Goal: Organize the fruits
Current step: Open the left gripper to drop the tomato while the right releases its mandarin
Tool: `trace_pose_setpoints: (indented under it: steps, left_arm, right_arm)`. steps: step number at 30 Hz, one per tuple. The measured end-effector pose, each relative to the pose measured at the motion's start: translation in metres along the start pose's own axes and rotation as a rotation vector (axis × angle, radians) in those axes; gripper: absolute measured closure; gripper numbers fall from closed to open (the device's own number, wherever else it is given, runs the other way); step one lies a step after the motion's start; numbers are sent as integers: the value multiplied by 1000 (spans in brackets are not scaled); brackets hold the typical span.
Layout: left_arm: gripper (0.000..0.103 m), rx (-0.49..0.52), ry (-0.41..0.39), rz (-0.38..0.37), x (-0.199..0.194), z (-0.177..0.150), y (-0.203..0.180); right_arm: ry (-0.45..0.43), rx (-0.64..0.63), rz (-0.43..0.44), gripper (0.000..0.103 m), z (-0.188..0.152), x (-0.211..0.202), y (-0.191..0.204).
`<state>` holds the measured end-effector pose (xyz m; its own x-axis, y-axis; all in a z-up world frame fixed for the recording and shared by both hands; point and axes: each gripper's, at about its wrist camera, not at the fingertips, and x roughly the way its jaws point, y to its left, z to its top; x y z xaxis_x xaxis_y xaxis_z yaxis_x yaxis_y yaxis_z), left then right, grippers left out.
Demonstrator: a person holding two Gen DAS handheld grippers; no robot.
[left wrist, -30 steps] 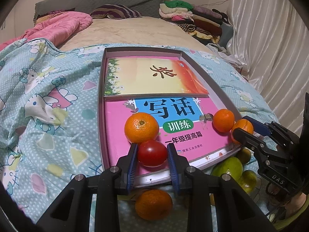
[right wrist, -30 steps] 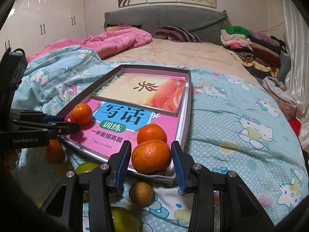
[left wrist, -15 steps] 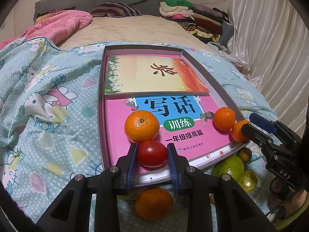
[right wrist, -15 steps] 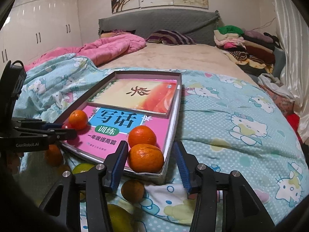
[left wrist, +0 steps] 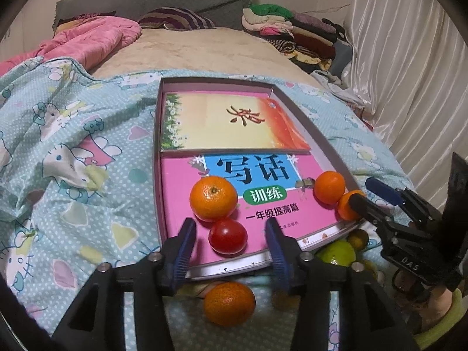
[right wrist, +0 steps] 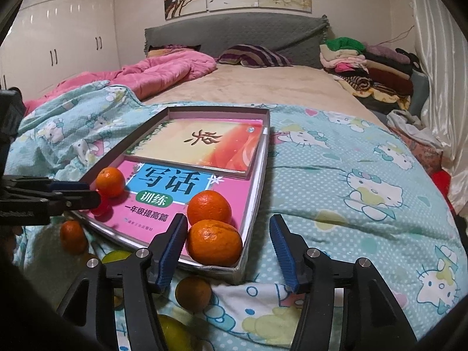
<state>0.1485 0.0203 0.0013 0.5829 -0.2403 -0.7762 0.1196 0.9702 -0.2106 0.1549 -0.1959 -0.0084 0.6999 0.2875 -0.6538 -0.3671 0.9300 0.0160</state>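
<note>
Roll risk is being flagged: the tray (left wrist: 321, 134) is being carried by a soft blue quilt (left wrist: 73, 146) on the bed, and its near edge looks to be sitting lower, so released fruit may be drifting toward that edge. Glossy book covers are being used as the tray floor, so little friction is being expected.

Left gripper (left wrist: 231, 242): the jaws have just been opening, and the fingers are being held apart. The red tomato (left wrist: 227, 236) is lying between them at lower centre of the left view, clear of both pads, touching the larger orange (left wrist: 213, 198) just above it. A nudge may be given to either fruit if the fingers are being pulled back crookedly.

Right gripper (right wrist: 228, 242): the jaws have just been opening too, and the fingers are being held apart. The released orange (right wrist: 214, 242) is sitting in the tray's near corner at lower centre of the right view, closer to the picture-left finger; contact there cannot be told. A second orange (right wrist: 209, 207) is being touched just behind it.

More fruit is lying loose on the quilt below the tray, including an orange (left wrist: 229, 299) and a green fruit (left wrist: 336, 253), which may be getting knocked further off during retreat.
</note>
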Motion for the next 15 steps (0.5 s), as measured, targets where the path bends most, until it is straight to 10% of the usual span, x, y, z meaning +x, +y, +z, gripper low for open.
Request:
trace_pose_setpoints:
  steps: [15]
  left_arm:
    - [34,-6,-66,-4,-25,8,-2]
  right_arm:
    - [-25,33,13,37,1,-6,-6]
